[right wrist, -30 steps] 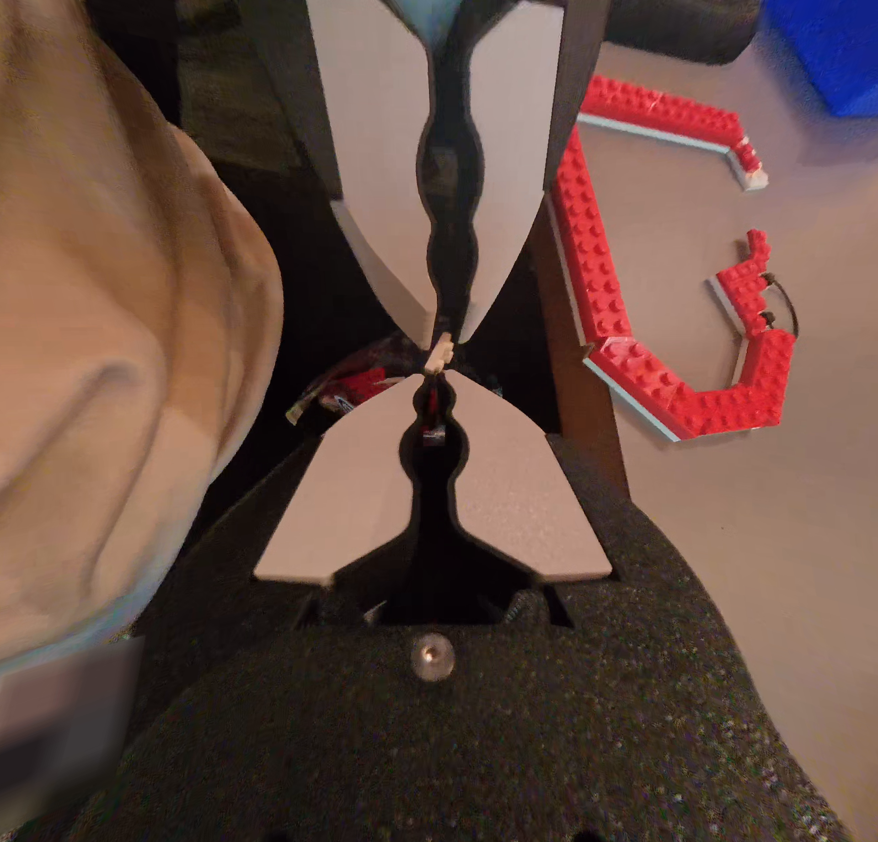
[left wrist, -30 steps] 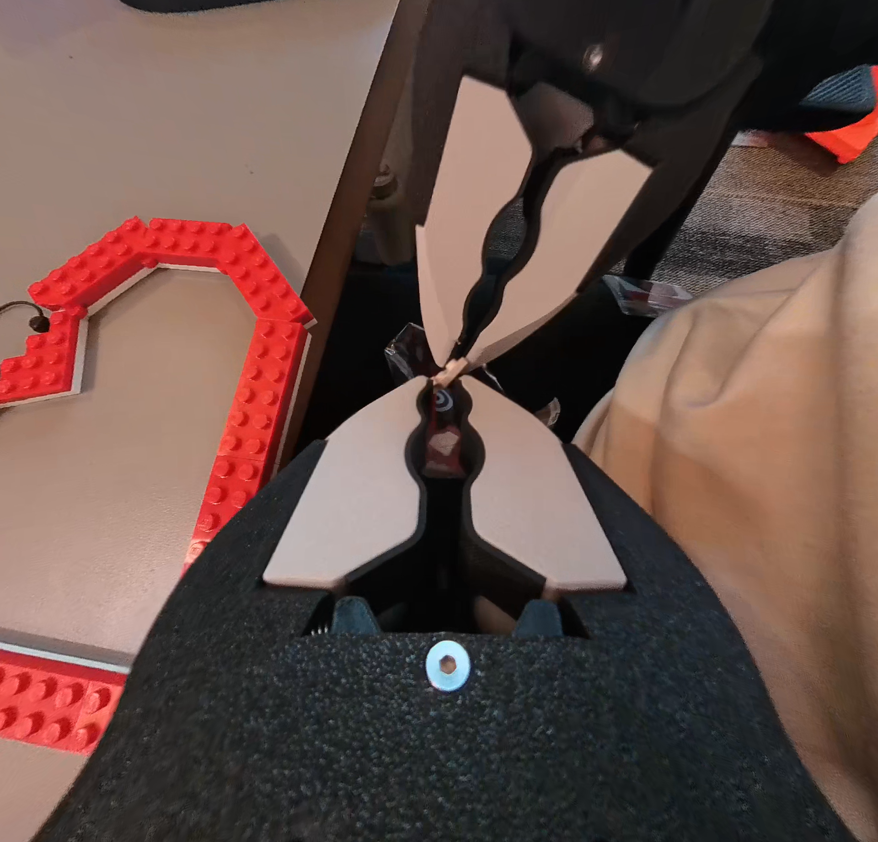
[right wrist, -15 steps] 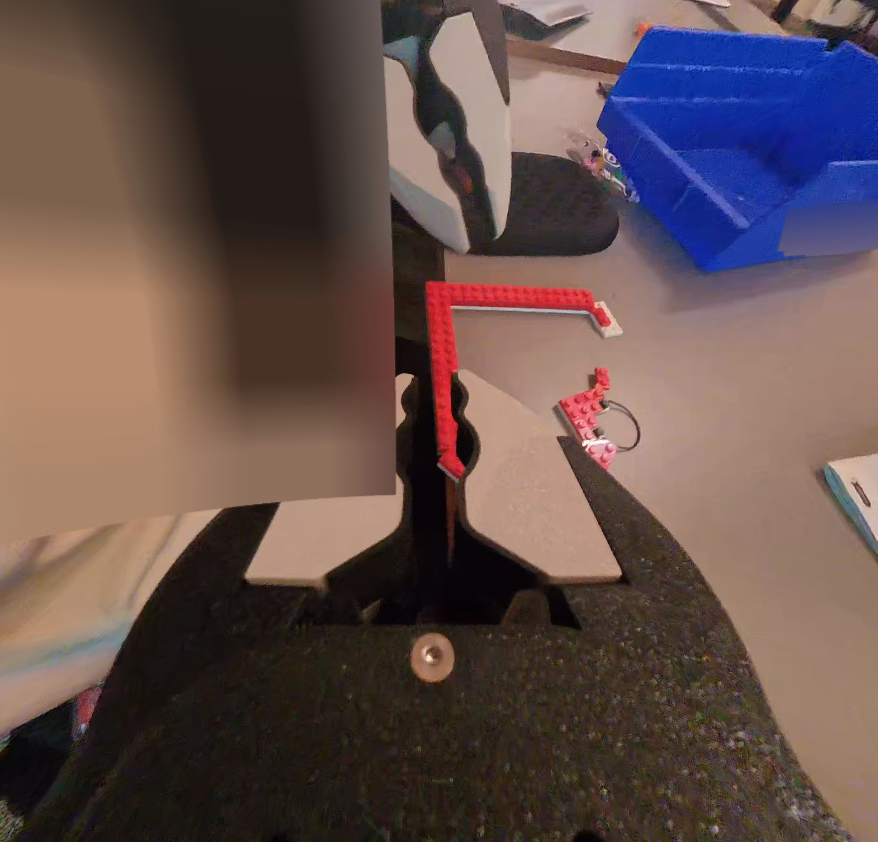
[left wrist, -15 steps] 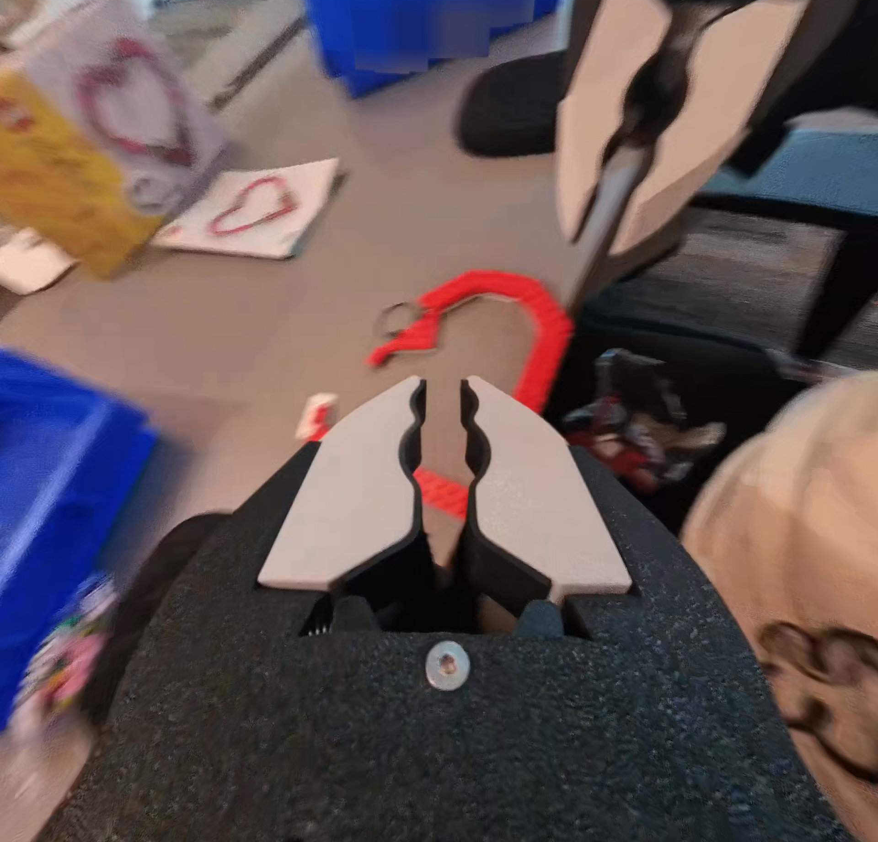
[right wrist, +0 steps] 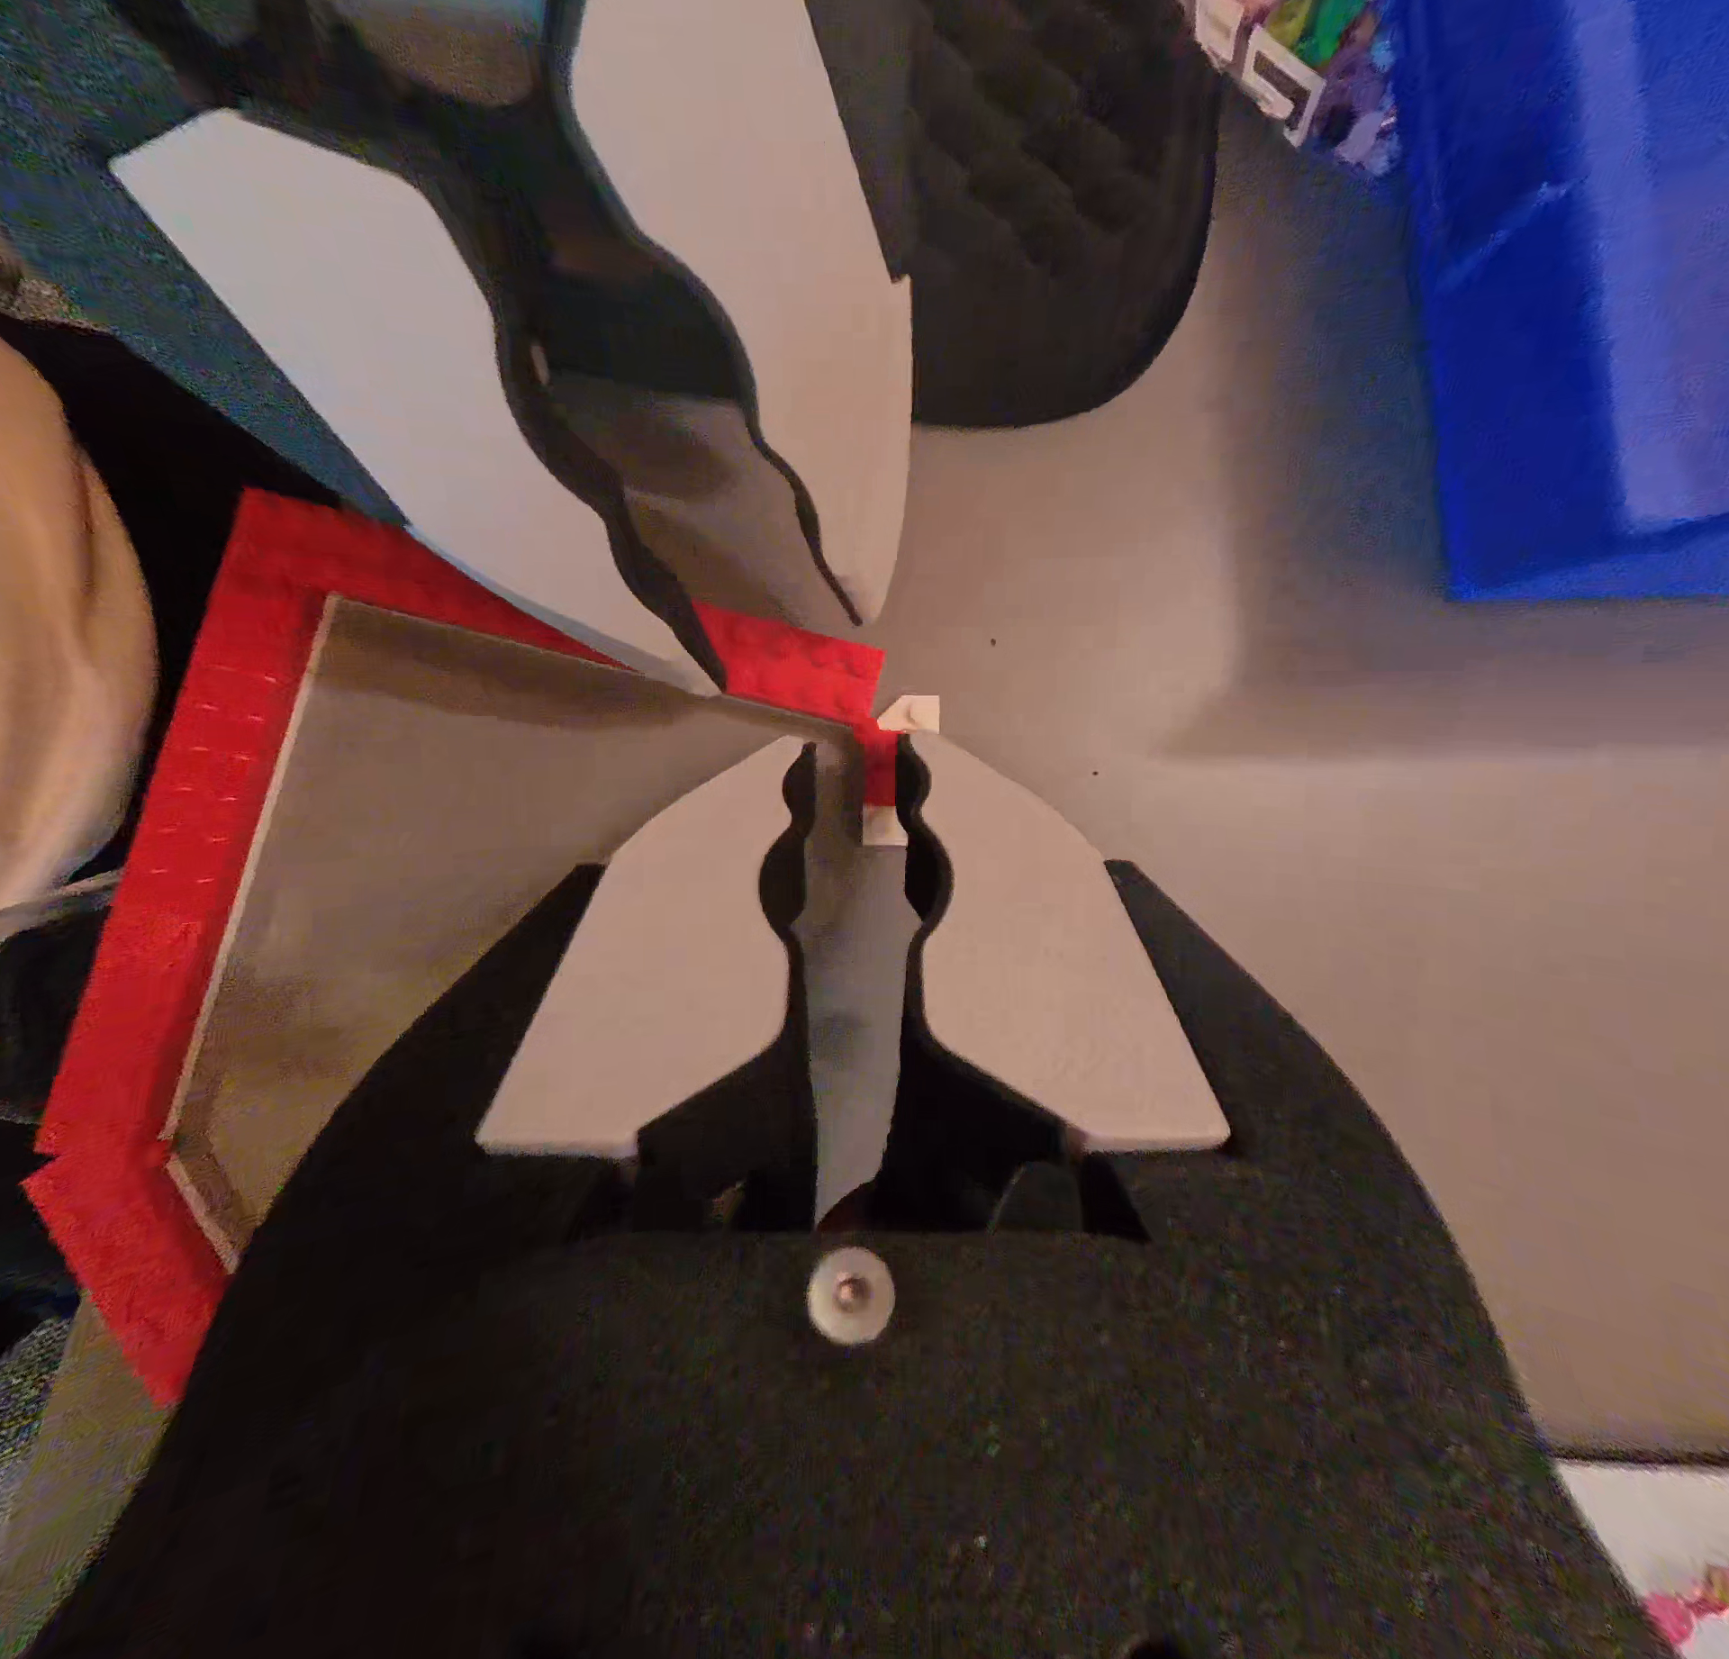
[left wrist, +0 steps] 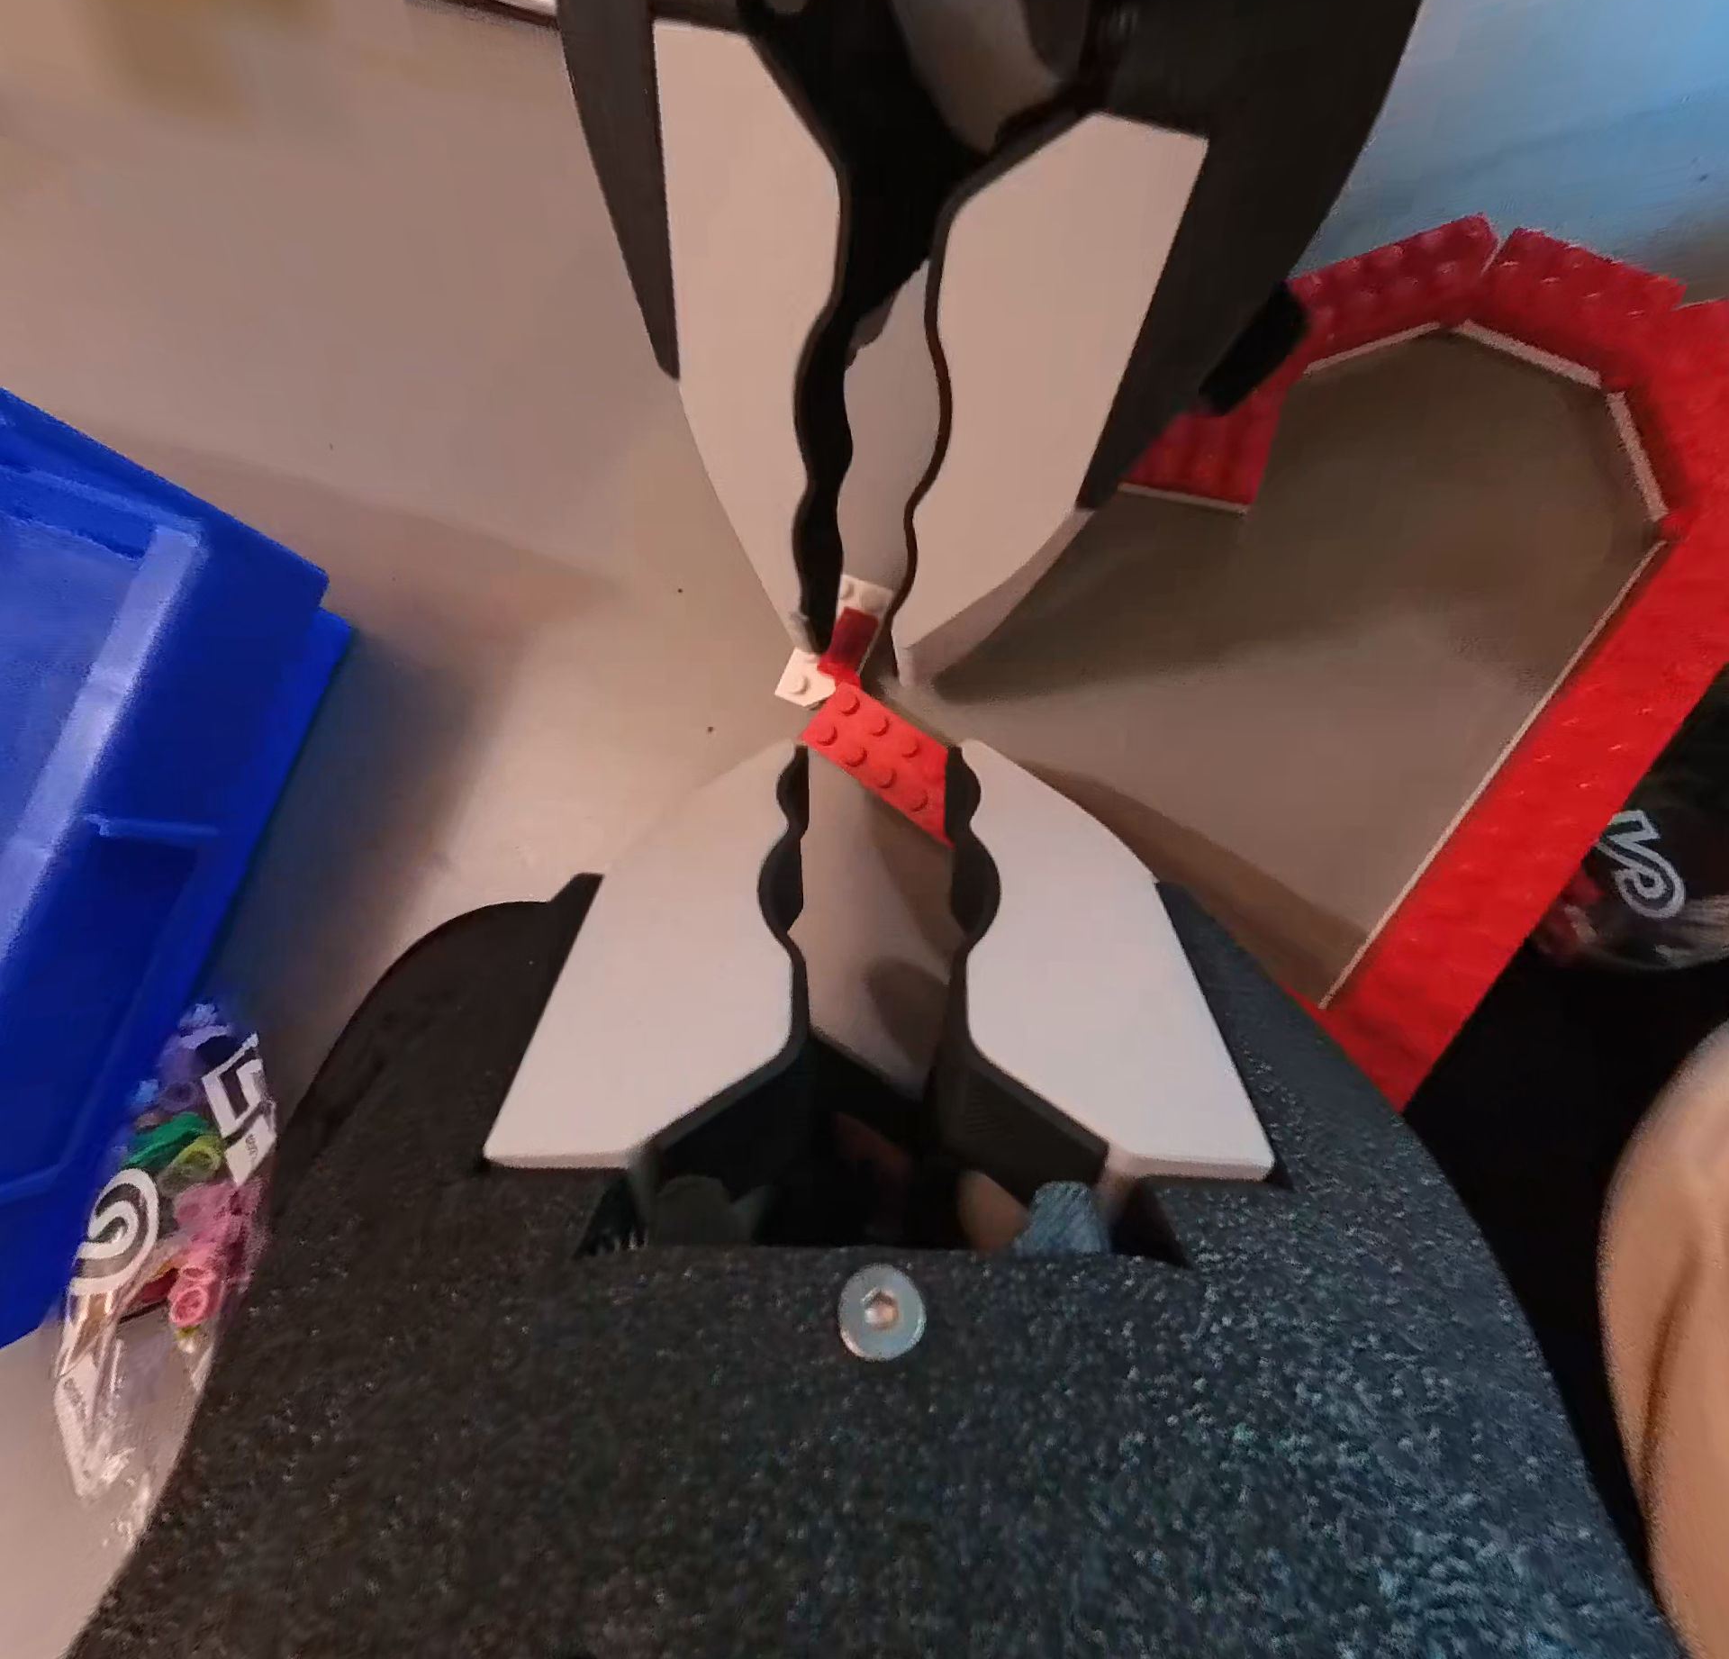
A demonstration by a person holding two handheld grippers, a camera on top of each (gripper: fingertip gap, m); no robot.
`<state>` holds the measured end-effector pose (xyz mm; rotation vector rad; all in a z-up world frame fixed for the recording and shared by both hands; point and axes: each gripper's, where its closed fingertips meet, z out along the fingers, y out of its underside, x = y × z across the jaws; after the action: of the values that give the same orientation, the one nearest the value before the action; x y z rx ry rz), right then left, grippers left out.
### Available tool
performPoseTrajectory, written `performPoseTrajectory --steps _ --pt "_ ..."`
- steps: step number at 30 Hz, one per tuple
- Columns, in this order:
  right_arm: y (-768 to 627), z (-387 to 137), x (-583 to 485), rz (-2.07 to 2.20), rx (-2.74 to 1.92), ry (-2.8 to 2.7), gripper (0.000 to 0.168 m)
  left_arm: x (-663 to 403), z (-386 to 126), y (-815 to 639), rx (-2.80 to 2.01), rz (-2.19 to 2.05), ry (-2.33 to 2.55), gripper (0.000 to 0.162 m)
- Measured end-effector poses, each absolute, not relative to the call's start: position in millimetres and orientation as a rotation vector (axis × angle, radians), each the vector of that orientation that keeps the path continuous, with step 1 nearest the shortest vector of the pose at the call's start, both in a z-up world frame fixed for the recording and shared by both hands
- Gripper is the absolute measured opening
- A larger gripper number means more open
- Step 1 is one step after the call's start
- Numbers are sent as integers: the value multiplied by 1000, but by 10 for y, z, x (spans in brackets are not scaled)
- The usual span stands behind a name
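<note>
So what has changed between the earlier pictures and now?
Both grippers moved from beyond the edge of the table, where their shut tips met, onto it. The left gripper and right gripper have opened and meet at the open end of the red brick frame. A small red and white piece sits between the right one's fingers, seemingly unclamped. The frame stayed put.

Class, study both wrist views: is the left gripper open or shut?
Open. In its own view the left gripper has its fingers apart, bare table showing between them, and the red brick frame's end lies at the tips, unclamped.
</note>
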<state>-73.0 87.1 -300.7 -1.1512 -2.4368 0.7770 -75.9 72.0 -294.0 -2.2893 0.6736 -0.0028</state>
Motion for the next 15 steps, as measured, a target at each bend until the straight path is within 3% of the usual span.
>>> performPoseTrajectory --steps 1,6,12,15 --pt "884 -3031 -737 749 -1148 -2444 16 -761 -2940 723 -2288 -6 677 28" --pt "948 -3080 -745 698 -1157 -2447 8 -735 -2955 718 -2288 -37 702 26" --pt "904 -3076 -691 713 -1216 -2415 8 -731 -2959 698 -2324 -77 711 38" --pt "887 -3036 -580 773 -1209 -2453 30 -694 -2966 657 -2329 -104 762 31"
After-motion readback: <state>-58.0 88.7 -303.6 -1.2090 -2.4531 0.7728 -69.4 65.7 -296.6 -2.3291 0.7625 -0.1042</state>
